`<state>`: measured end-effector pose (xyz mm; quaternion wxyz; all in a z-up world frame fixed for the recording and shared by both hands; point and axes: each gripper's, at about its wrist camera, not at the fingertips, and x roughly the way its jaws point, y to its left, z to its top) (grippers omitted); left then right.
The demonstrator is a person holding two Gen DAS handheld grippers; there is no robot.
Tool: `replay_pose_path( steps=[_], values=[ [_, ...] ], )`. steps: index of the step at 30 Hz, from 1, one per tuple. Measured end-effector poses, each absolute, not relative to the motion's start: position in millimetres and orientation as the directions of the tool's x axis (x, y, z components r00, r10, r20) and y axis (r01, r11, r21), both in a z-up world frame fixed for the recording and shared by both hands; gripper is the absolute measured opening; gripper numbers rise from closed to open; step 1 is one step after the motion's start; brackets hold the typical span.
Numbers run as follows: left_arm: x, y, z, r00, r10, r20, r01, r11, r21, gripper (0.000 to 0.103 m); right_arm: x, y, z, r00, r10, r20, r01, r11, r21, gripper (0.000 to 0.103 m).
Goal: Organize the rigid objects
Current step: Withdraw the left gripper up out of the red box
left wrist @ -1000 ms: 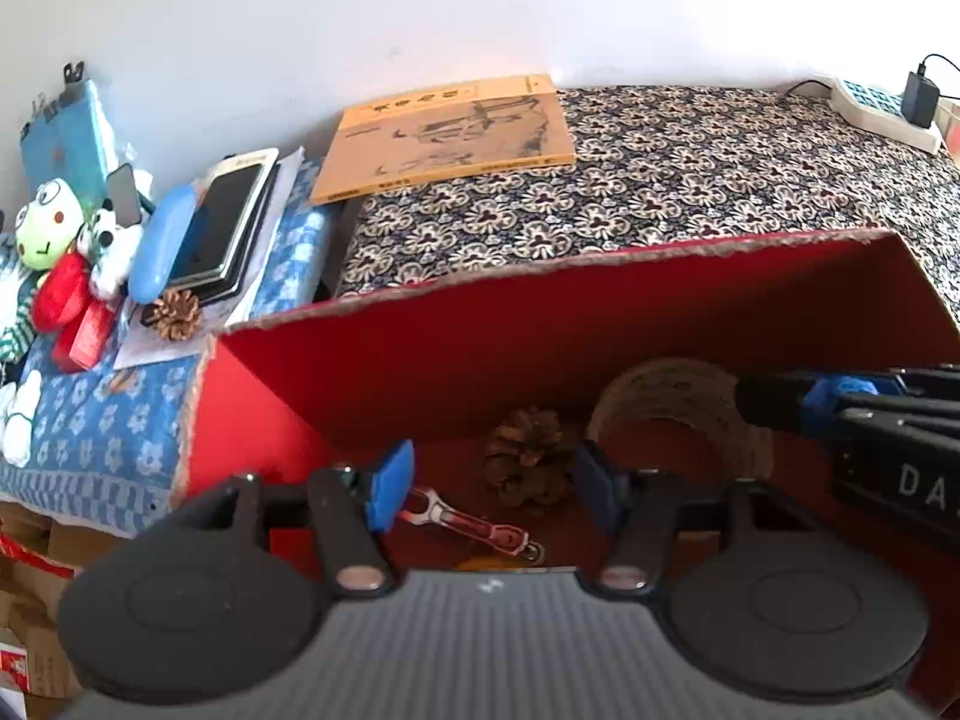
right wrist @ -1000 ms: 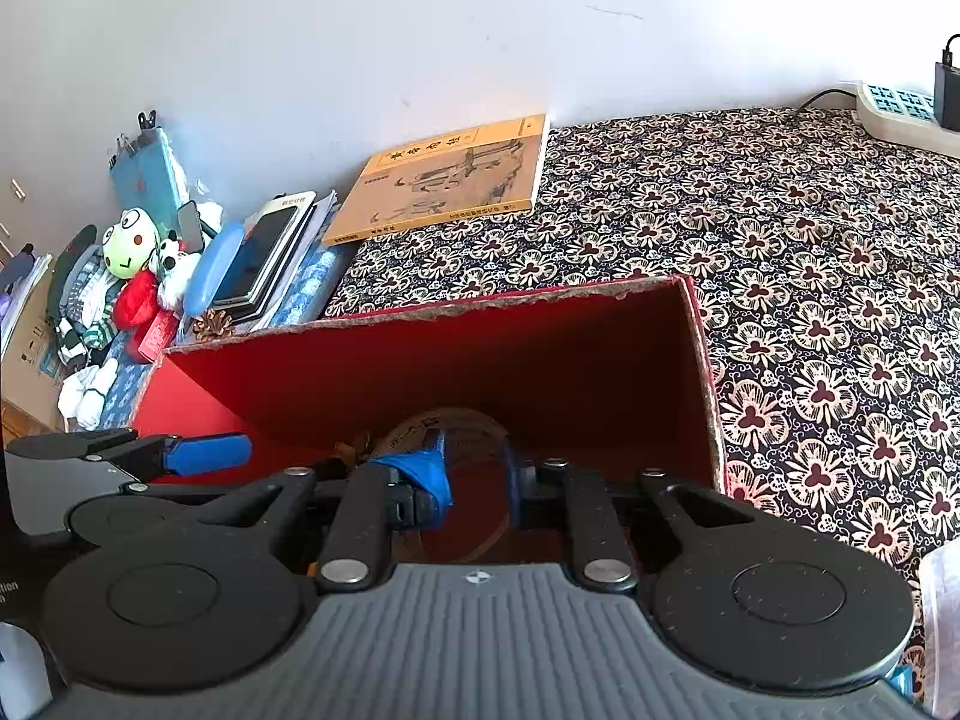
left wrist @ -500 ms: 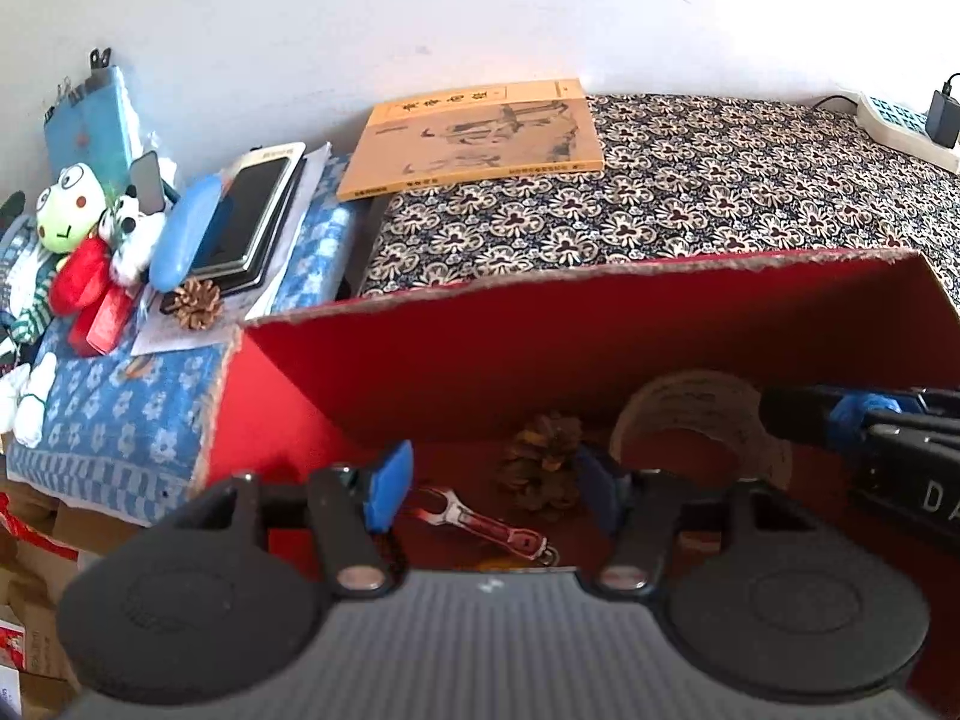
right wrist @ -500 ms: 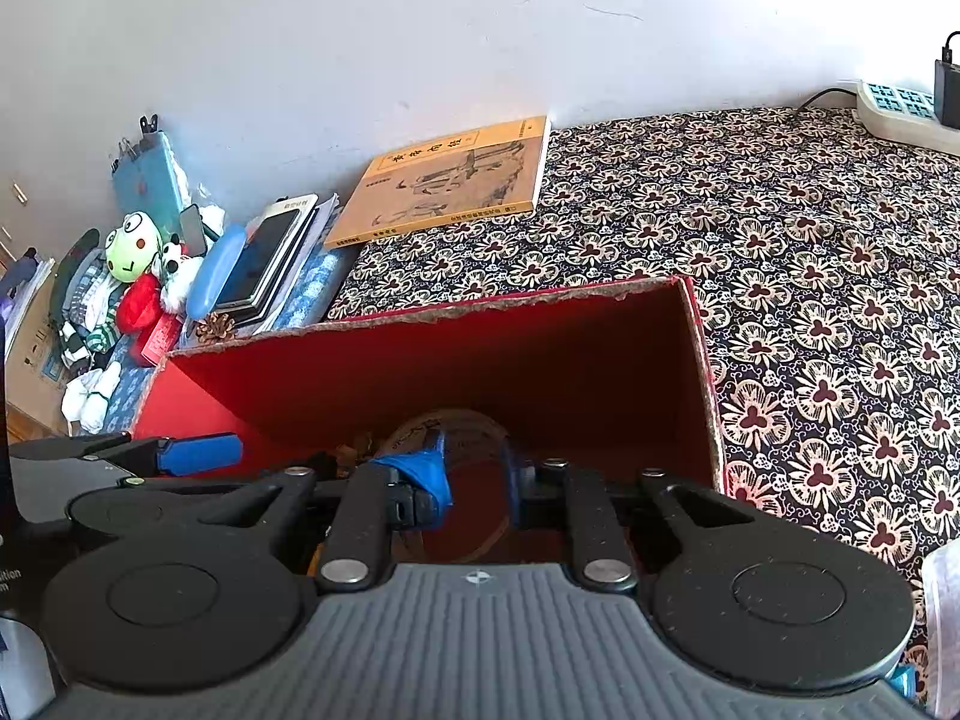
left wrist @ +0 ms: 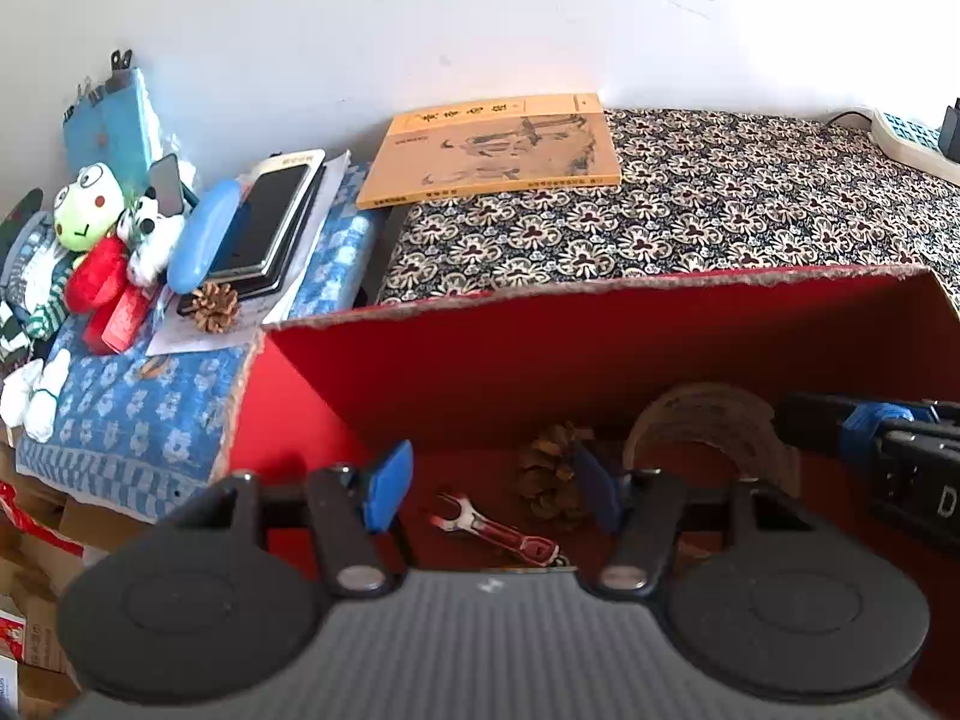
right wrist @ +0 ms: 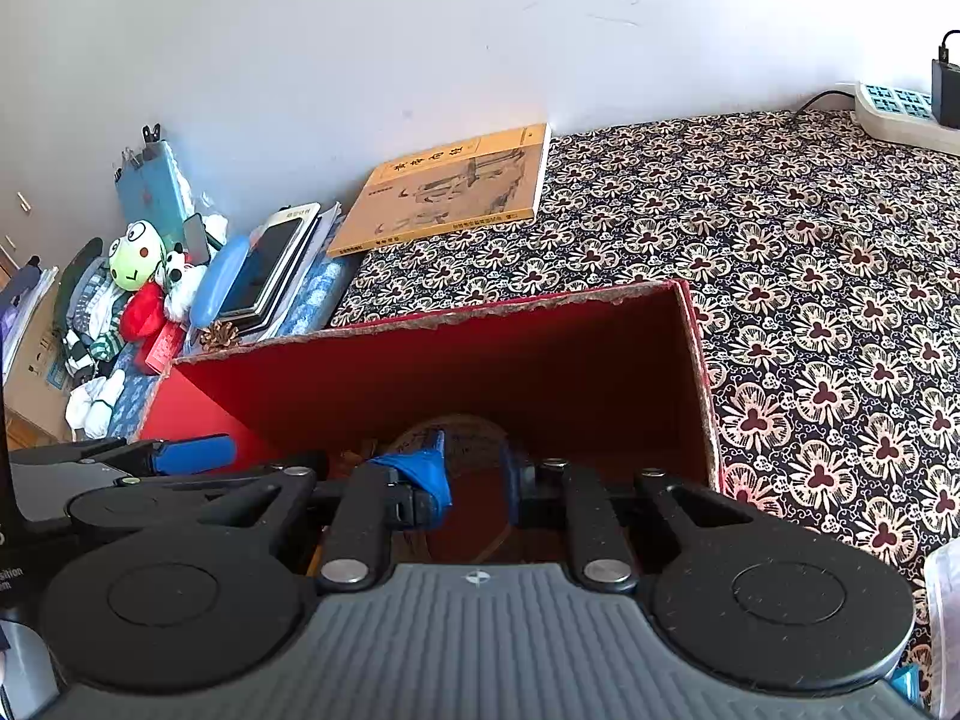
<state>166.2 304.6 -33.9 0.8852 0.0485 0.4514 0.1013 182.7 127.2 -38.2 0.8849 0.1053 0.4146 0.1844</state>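
I hold both tools over the red box (left wrist: 630, 336), which sits on the flower-patterned cloth (right wrist: 810, 252). My left gripper (left wrist: 489, 483) hangs above the box's left half with its jaws standing wide and nothing between them. Inside the box, on its floor, a small red-handled tool (left wrist: 498, 531) lies below that gap, a pine cone (left wrist: 549, 471) sits just to the tool's right, and a roll of tape (left wrist: 714, 432) stands against the box's far wall. My right gripper (right wrist: 474, 477) is at the box's right half, in front of the tape roll; its jaws are closed as far as they go, gripping nothing I can see. Beyond the box lies a yellow book (left wrist: 498, 150).
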Motion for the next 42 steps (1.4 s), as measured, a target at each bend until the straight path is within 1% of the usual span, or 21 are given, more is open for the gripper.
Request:
replay_pose_path(
  steps=[4, 11, 19, 26, 35, 42],
  values=[
    [164, 303, -32, 0.588, 0.219, -0.778, -0.123, 0.976, 0.181, 0.065, 181, 126, -37, 0.599, 0.401, -0.694, -0.239, 0.916, 0.323, 0.000],
    [147, 297, -16, 0.628, 0.202, -0.752, -0.095, 0.978, 0.183, 0.065, 170, 120, -29, 0.626, 0.385, -0.678, -0.235, 0.922, 0.306, 0.004],
    [116, 294, 7, 0.658, 0.187, -0.729, -0.091, 0.981, 0.169, 0.066, 140, 108, -7, 0.670, 0.404, -0.623, -0.246, 0.913, 0.326, 0.007],
    [91, 284, 24, 0.666, 0.204, -0.717, -0.106, 0.978, 0.180, 0.067, 115, 95, 5, 0.662, 0.461, -0.591, -0.282, 0.884, 0.373, 0.008],
    [59, 258, 34, 0.650, 0.259, -0.714, -0.160, 0.966, 0.205, 0.067, 84, 85, 21, 0.644, 0.483, -0.594, -0.400, 0.873, 0.277, 0.010],
    [37, 234, 42, 0.632, 0.297, -0.716, -0.212, 0.955, 0.209, 0.068, 71, 58, 27, 0.619, 0.518, -0.591, -0.437, 0.852, 0.289, 0.011]
  ],
)
